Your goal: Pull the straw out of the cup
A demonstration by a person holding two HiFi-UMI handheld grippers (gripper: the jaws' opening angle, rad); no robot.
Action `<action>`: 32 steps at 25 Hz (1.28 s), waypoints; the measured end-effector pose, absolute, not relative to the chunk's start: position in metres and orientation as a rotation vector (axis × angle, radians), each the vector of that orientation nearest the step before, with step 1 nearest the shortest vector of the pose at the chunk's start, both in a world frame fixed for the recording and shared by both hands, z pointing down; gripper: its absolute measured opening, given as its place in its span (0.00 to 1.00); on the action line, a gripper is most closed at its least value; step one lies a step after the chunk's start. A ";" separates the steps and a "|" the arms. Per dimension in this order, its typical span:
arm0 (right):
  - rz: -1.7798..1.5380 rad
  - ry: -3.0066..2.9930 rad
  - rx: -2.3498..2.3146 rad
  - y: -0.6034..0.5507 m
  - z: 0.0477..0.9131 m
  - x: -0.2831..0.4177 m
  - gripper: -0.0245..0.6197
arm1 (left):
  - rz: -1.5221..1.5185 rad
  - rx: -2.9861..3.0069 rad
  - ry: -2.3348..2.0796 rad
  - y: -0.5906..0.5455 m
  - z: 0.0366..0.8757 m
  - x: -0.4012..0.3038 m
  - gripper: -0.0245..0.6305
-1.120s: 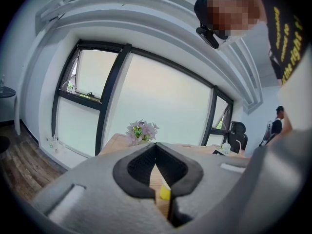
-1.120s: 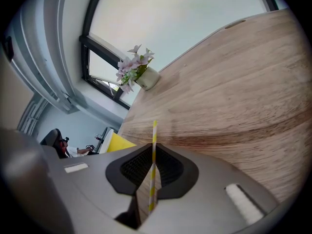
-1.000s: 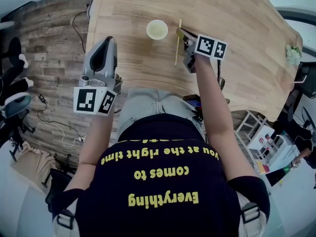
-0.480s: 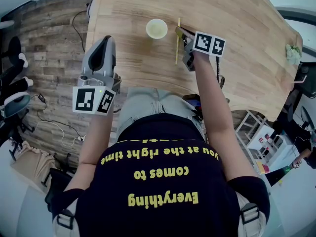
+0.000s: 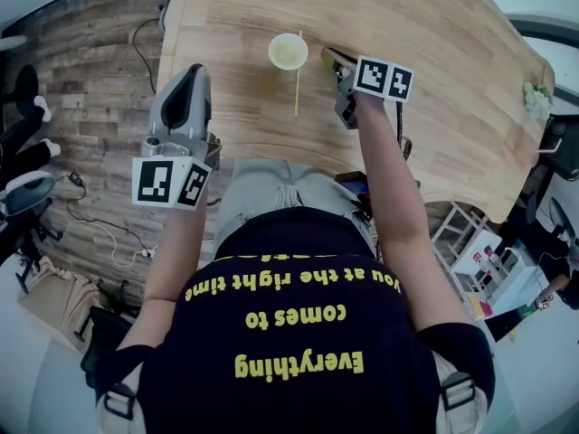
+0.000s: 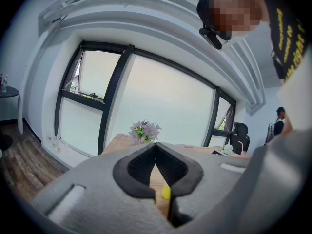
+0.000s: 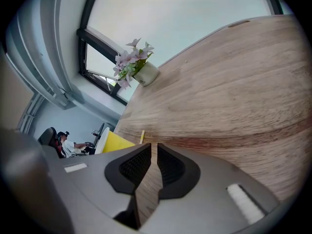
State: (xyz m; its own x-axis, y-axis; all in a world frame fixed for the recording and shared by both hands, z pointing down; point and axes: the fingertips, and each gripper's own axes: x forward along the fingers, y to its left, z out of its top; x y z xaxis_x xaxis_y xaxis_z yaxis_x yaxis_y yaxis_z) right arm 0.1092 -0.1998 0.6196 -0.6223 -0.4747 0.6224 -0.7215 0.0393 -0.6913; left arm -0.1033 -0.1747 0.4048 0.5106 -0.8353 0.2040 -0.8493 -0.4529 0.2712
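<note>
Extraction complete: thin tan straw (image 5: 297, 78) flat on wooden worktop (image 5: 434, 80) beside small yellow round cup (image 5: 288, 53). Right hand-held gripper (image 5: 330, 57) jaws just opening, empty; left hand-held gripper (image 5: 194, 72) closed.

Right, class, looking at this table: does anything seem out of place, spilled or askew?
Only the straw: it lies flat on the wooden table, close beside the cup rather than standing in it. The cup is upright, and nothing looks spilled or damaged.
</note>
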 end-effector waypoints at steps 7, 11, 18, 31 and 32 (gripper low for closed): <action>1.611 -2.092 1.237 -0.200 0.620 0.111 0.08 | 0.059 2.420 -1.405 -0.175 0.404 -0.104 0.04; 1.601 -2.105 1.243 -0.201 0.618 0.110 0.06 | 0.058 2.424 -1.405 -0.175 0.402 -0.105 0.04; 1.560 -2.265 1.317 -0.215 0.594 0.112 0.05 | 0.061 2.429 -1.411 -0.172 0.400 -0.105 0.04; 1.231 -2.755 1.527 -0.235 0.493 0.127 0.05 | 0.038 2.449 -1.433 -0.163 0.386 -0.111 0.04; 1.189 -2.786 1.536 -0.235 0.486 0.128 0.05 | 0.037 2.450 -1.437 -0.163 0.385 -0.112 0.04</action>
